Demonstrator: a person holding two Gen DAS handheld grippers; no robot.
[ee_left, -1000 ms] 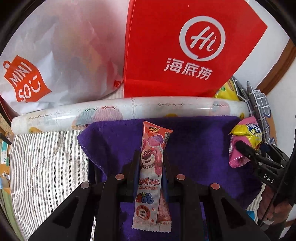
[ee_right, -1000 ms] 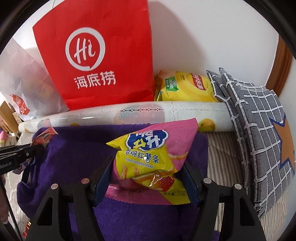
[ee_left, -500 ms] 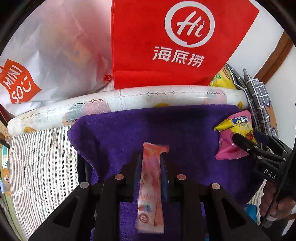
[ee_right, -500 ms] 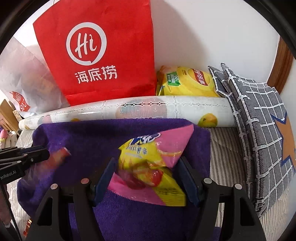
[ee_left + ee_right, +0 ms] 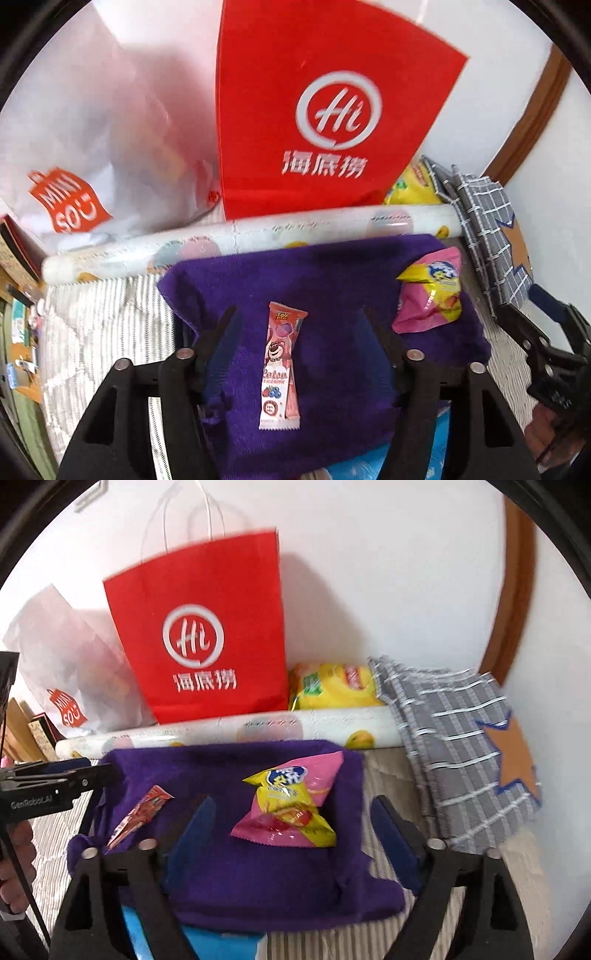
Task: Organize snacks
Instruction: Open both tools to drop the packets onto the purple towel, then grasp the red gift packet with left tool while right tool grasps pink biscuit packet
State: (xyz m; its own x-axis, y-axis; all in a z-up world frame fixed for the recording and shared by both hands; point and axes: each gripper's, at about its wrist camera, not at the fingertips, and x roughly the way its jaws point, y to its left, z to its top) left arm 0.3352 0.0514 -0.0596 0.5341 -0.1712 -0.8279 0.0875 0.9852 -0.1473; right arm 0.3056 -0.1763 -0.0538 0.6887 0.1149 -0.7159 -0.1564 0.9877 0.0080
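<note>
In the left wrist view, a white Miniso bag [image 5: 74,199] leans at 10 o'clock, beside a red paper bag [image 5: 317,122] with a white "Hi" logo at 12 o'clock. A printed roll [image 5: 243,240] lies across in front of both bags, along the far edge of a purple towel [image 5: 332,280] spread on striped bedding [image 5: 99,325]. The left gripper [image 5: 295,332] has just been opening; its 2 fingers stand spread on either side of a pink strawberry-bear snack stick [image 5: 280,362], which lies flat on the towel at 6 o'clock, touched by neither pad. At 3 o'clock a pink and yellow sweet potato sticks bag [image 5: 432,295] rests on the towel's right part, and a grey checked cushion [image 5: 484,229] sits beyond it.

In the right wrist view, the left gripper's black body [image 5: 48,786] enters at 9 o'clock, with a hand [image 5: 14,864] below it. The snack stick [image 5: 140,812] lies on the towel [image 5: 229,878] at 8 o'clock. The right gripper [image 5: 291,816] has also just been opening; its jaws are wide apart, and the sweet potato sticks bag [image 5: 288,805] lies loose on the towel between them, clear of both pads. A yellow Lay's chip bag [image 5: 332,683] stands at 1 o'clock behind the roll [image 5: 236,731], between the red bag [image 5: 207,635] and the cushion [image 5: 465,753] with its orange star at 3 o'clock.
</note>
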